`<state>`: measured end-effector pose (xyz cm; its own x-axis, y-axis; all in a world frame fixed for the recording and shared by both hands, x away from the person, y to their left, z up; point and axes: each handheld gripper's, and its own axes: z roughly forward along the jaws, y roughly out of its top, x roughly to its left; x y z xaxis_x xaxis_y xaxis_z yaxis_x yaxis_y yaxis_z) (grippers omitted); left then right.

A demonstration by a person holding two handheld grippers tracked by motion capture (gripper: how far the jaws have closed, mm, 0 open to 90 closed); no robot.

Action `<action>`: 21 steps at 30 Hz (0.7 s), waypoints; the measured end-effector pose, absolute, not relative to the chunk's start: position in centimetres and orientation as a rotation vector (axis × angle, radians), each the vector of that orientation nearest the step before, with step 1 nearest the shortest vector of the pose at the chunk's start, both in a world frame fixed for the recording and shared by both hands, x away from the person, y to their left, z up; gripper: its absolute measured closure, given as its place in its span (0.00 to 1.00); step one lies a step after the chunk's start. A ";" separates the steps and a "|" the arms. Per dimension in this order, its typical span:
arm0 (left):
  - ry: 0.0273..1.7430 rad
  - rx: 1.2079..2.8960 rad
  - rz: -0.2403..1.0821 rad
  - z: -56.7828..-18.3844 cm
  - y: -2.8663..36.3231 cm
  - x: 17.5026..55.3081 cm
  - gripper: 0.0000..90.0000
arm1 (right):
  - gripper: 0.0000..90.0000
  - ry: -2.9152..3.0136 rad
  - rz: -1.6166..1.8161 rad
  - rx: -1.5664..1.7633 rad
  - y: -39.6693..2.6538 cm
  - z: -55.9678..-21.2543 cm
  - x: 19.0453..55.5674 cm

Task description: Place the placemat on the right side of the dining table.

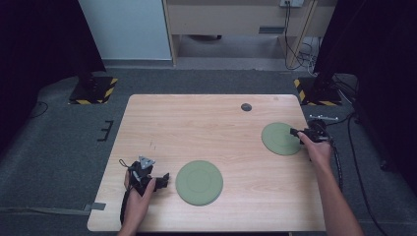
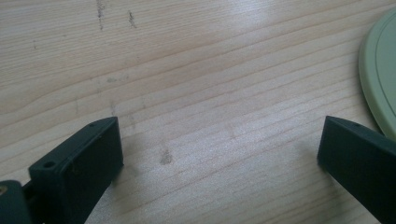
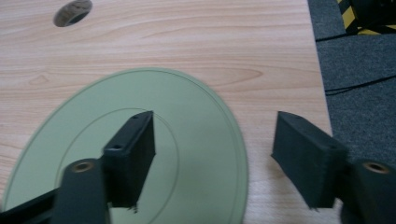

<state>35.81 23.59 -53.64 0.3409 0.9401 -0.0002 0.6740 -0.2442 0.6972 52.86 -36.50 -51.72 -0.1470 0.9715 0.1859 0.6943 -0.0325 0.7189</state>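
1. My right gripper (image 1: 296, 132) sits at the 3 o'clock edge of the far green plate (image 1: 281, 138), on the right side of the table (image 1: 206, 123). In the right gripper view (image 3: 212, 156) its jaws stand wide and released: one jaw hangs over the plate's (image 3: 140, 154) inner ring, the other over bare wood past the rim. The rim lies between them, and neither pad presses on it.

2. My left gripper (image 1: 162, 179) rests near the table's front left, just at 9 o'clock of the near green plate (image 1: 199, 182). In the left gripper view (image 2: 219, 144) the jaws are spread apart with nothing but wood grain between them, so it grips nothing. I cannot tell whether the jaw tips touch the tabletop.

3. Count: two green round plates, well apart; two grippers, one in each hand; one small dark round spot (image 1: 246, 106) on the table at about 12 o'clock of the far plate.

4. The high view gives me both plates, both forearms and the dark floor around the table at once. The right gripper view adds the far plate's raised rim and ring, plus that dark spot (image 3: 73, 12) at 11 o'clock. The left gripper view catches a sliver of the near plate (image 2: 380, 70) at 3 o'clock and faint scuffs in the wood.
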 end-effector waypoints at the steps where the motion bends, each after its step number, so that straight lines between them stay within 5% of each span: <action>1: 1.406 2.006 0.571 -53.6 23.6 35.8 0.00 | 0.26 1.871 1.012 1.751 -36.3 -51.6 52.9; 7: 1.406 2.006 0.571 -53.6 23.6 35.8 0.00 | 0.12 1.889 1.078 1.715 -35.3 -50.8 52.9; 21: 1.406 2.006 0.570 -53.6 23.6 35.8 0.00 | 0.12 1.940 1.130 1.592 -32.8 -48.7 51.6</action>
<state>35.81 23.59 -53.64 0.3413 0.9400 -0.0003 0.6741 -0.2445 0.6969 51.64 -32.85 -48.74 -0.2812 0.9406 0.1900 0.6293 0.0313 0.7766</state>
